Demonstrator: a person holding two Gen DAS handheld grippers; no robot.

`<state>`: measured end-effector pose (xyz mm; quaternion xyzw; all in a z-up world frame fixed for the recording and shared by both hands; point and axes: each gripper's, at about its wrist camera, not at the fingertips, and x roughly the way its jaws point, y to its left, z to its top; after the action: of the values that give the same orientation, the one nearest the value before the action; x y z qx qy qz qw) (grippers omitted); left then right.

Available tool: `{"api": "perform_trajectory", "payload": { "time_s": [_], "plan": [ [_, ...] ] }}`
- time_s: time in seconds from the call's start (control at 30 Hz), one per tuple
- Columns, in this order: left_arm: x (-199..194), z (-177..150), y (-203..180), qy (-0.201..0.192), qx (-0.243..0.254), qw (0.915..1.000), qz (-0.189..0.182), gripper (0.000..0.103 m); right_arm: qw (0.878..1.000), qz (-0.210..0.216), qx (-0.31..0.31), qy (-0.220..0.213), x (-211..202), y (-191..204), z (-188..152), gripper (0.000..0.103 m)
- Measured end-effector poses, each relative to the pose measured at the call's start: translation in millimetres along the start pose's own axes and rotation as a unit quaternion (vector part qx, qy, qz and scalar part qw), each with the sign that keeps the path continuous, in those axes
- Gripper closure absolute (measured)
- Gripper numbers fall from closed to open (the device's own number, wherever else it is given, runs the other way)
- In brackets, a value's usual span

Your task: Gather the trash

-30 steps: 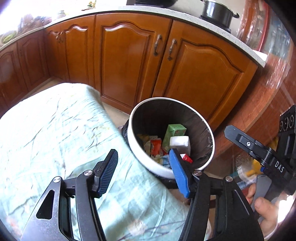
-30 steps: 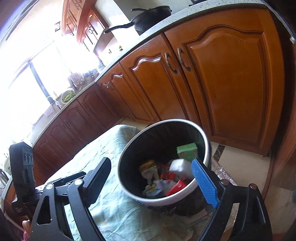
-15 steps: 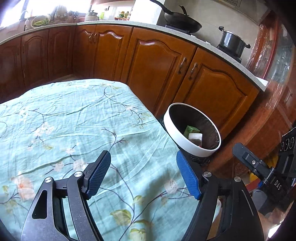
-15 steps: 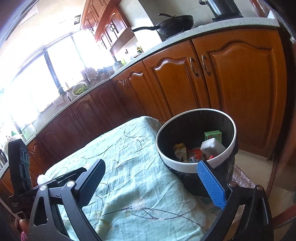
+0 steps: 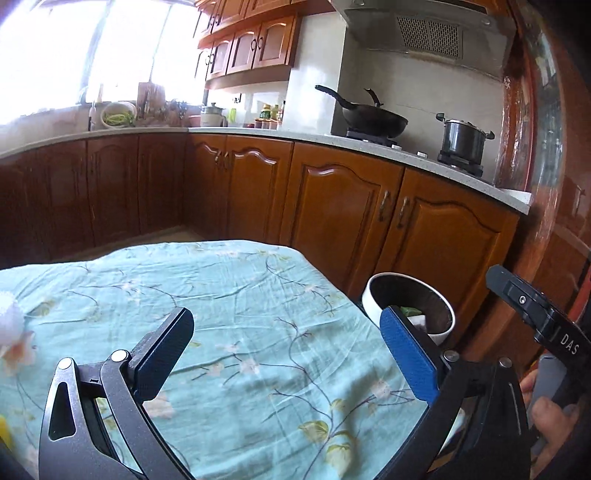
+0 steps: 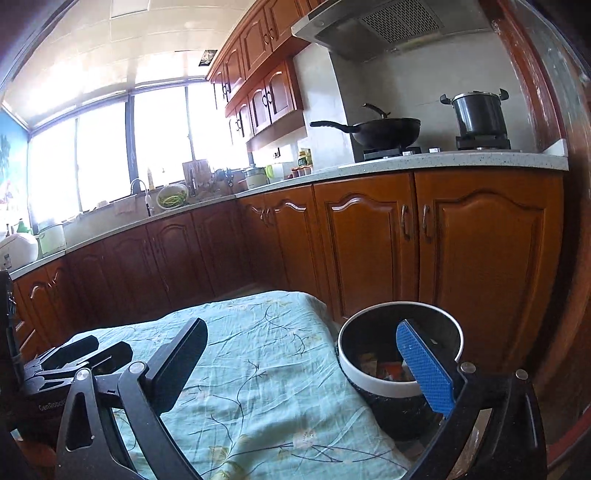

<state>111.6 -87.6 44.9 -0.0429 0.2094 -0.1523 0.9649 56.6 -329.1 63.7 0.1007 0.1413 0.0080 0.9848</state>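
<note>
Beside the trash bin, which stands off the floral-clothed table's right edge already holding wrappers, both the left gripper and right gripper hover released and empty, the right one nearer the bin.

One trash bin with a white rim, standing just off the right edge of one floral tablecloth. Two grippers: left gripper and right gripper, each with two fingers spread apart. On the counter: one black wok, one lidded pot. One range hood.
</note>
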Motion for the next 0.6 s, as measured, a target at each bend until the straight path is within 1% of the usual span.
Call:
{"api": "perform_trajectory", "payload": {
  "time_s": [0.1,0.33,0.47,0.6],
  "plan": [
    [-2.3,-13.7,6.9,0.002,0.007,0.9999,0.014,0.0,1.0,-0.005,-0.001,-0.001,-1.0,2.6,-17.3,0.0],
    [-0.4,-42.4,10.4,0.022,0.022,0.9986,0.044,0.0,0.999,-0.011,-0.021,0.023,1.0,8.5,-40.6,0.0],
    [-5.0,-52.5,11.3,0.019,0.024,0.9979,0.056,0.0,0.999,-0.013,-0.02,0.031,2.1,7.0,-49.0,0.0],
    [-10.7,-57.9,9.8,0.007,0.031,0.9971,0.07,0.0,0.999,-0.012,-0.017,0.026,-0.8,5.6,-53.2,0.0]
  ]
}}
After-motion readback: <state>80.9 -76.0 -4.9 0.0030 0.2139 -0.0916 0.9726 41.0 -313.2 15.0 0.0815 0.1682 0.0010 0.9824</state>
